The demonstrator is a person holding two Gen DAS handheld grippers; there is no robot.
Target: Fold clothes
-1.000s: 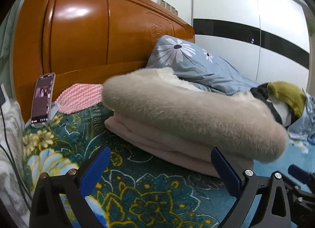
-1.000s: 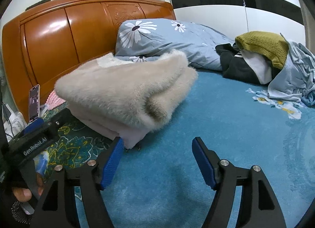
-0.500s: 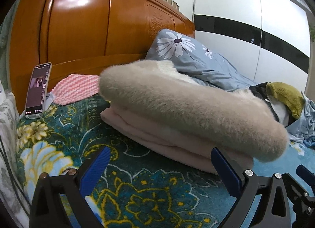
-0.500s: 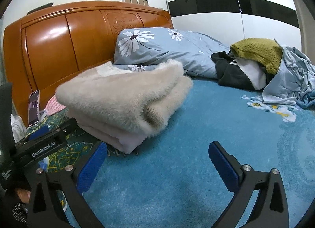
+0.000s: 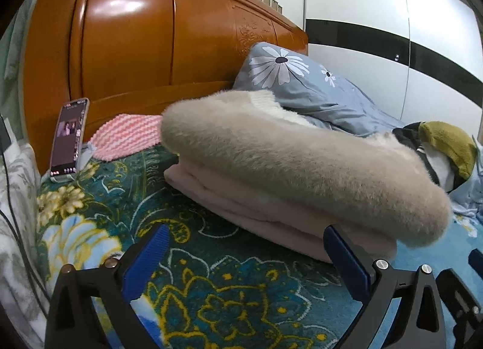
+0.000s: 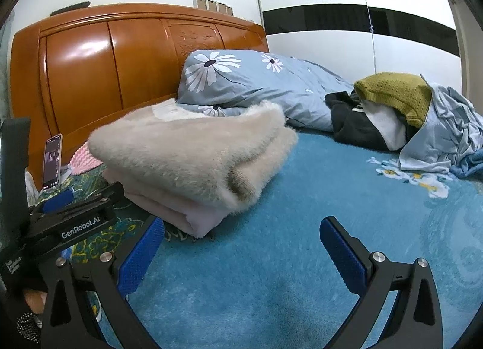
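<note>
Looking along your left gripper (image 5: 244, 254), you are seeing its jaws spread wide and empty just short of the folded fuzzy beige sweater (image 5: 302, 162), which is lying on a folded pink garment (image 5: 271, 216) on the bed. Only this view is showing the pink knit cloth (image 5: 126, 134) clearly beside the phone (image 5: 68, 141) propped against the headboard (image 5: 135, 56).

Through your right gripper (image 6: 241, 246) you are getting the unfolded clothes pile (image 6: 401, 113) on the blue blanket (image 6: 302, 258). Its jaws are released, holding nothing; compared with a second ago they are standing noticeably wider, while the stack is lying unchanged.
</note>
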